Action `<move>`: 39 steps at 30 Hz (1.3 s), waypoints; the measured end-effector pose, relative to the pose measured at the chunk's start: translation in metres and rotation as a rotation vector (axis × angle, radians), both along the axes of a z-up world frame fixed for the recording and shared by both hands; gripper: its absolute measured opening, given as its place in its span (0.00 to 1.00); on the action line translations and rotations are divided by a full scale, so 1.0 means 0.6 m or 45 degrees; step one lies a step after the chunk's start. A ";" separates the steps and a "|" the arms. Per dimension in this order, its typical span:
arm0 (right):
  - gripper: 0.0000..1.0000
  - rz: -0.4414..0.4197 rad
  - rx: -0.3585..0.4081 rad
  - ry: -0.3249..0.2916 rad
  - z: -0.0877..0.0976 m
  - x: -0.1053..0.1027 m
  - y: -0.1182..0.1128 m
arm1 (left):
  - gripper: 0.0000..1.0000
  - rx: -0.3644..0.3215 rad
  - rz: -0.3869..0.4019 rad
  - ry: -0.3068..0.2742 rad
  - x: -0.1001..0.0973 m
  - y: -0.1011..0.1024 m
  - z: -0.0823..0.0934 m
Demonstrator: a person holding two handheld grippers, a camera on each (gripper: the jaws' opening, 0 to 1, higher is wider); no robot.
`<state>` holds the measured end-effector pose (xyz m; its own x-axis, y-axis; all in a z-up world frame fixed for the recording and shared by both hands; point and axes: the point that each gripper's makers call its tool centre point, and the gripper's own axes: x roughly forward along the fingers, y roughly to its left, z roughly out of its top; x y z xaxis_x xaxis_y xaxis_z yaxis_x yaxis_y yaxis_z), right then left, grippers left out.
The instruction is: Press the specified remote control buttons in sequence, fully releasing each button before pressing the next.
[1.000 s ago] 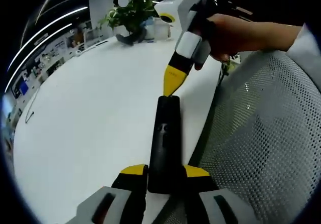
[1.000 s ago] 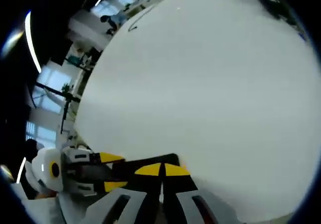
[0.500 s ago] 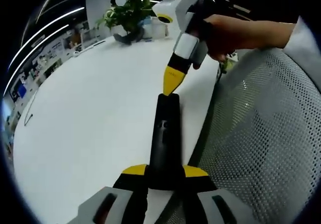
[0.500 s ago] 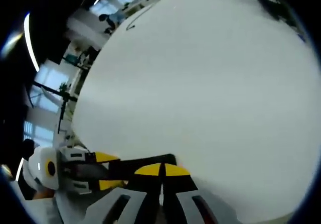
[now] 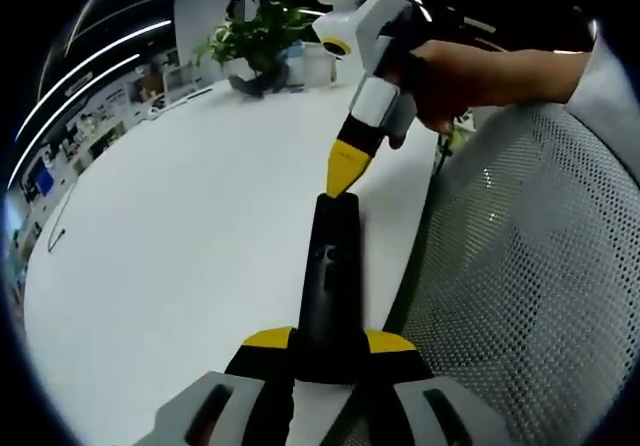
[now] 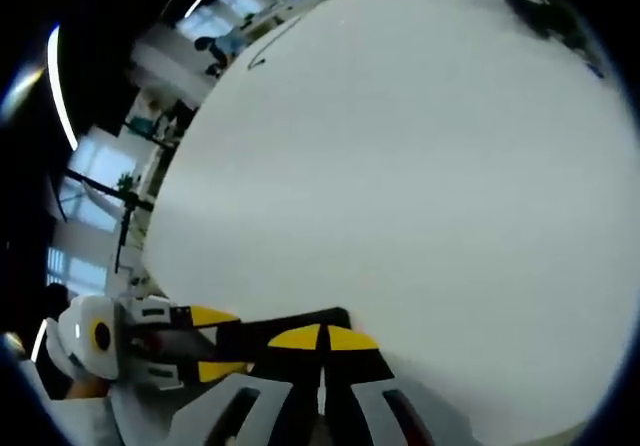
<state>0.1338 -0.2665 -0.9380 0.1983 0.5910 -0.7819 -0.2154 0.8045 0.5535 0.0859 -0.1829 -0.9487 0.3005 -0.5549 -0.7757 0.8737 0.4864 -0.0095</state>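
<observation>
A long black remote control point(image 5: 333, 276) lies along the right edge of the white table point(image 5: 180, 216). My left gripper point(image 5: 330, 341) is shut on its near end, one yellow-tipped jaw on each side. My right gripper point(image 5: 343, 166), held by a person's hand point(image 5: 450, 71), comes in from the upper right with its yellow tips shut together, their point at the remote's far end. In the right gripper view my right gripper point(image 6: 322, 338) is shut over the remote point(image 6: 260, 331), and the left gripper point(image 6: 215, 343) clamps it from the left.
A grey mesh chair back point(image 5: 520, 266) stands close along the table's right edge. A potted plant point(image 5: 260, 36) and a dark object sit at the far end of the table. A thin cable point(image 5: 60, 211) lies near the left edge.
Almost nothing. The right gripper's body has shifted slightly to the right while its tip stays at the remote's far end. The left gripper keeps its hold.
</observation>
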 end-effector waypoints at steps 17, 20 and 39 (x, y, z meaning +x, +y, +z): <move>0.00 0.023 0.044 0.070 0.003 -0.014 0.010 | 0.24 -0.013 -0.024 -0.012 -0.002 -0.008 -0.001; 0.00 0.029 0.048 0.064 0.005 -0.015 0.012 | 0.24 -0.015 -0.019 -0.011 -0.002 -0.008 -0.001; 0.00 -0.012 0.071 0.076 0.000 -0.010 0.014 | 0.24 -0.029 -0.020 -0.017 -0.001 -0.009 -0.001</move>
